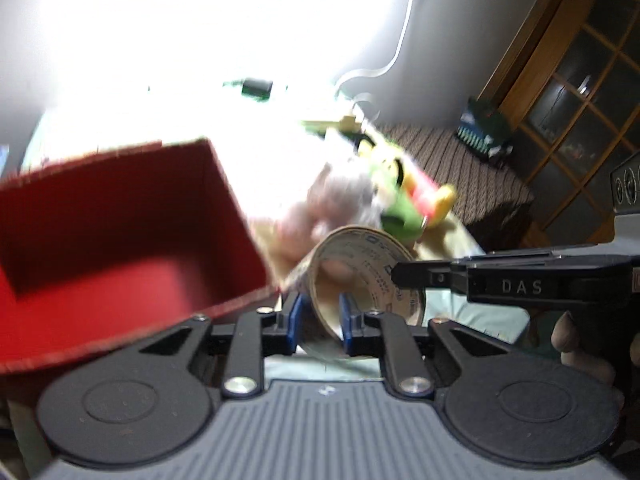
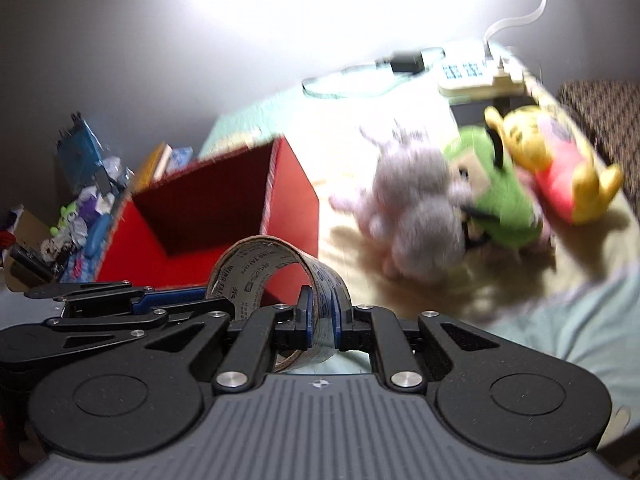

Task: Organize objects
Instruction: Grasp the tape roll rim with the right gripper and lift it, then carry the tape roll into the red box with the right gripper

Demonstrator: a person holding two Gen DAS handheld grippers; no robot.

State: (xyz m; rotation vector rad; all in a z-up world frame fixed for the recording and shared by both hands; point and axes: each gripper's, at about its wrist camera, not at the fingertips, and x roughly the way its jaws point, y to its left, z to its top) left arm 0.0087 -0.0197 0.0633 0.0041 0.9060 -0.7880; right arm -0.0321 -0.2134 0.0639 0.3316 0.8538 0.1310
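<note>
A roll of clear packing tape [image 1: 360,256] with printed lettering is lifted off the surface, held from two sides. My left gripper [image 1: 320,312] is shut on the roll's near wall, its blue pads [image 1: 294,320] pressing the rim. My right gripper [image 1: 396,274] comes in from the right and clamps the opposite wall. In the right wrist view the tape roll [image 2: 256,264] sits between the right gripper [image 2: 322,312] and the left gripper [image 2: 208,300]. An open red box [image 1: 120,220], empty inside, stands just left of and behind the roll, seen again as the red box [image 2: 224,208].
Plush toys lie right of the box: a grey-pink one [image 2: 416,208], a green one [image 2: 496,200], a yellow bear [image 2: 560,168]. A white power strip [image 2: 468,74] sits at the back. Clutter [image 2: 80,200] piles at the left. A striped sofa [image 1: 460,168] and a hand [image 1: 568,336] are at the right.
</note>
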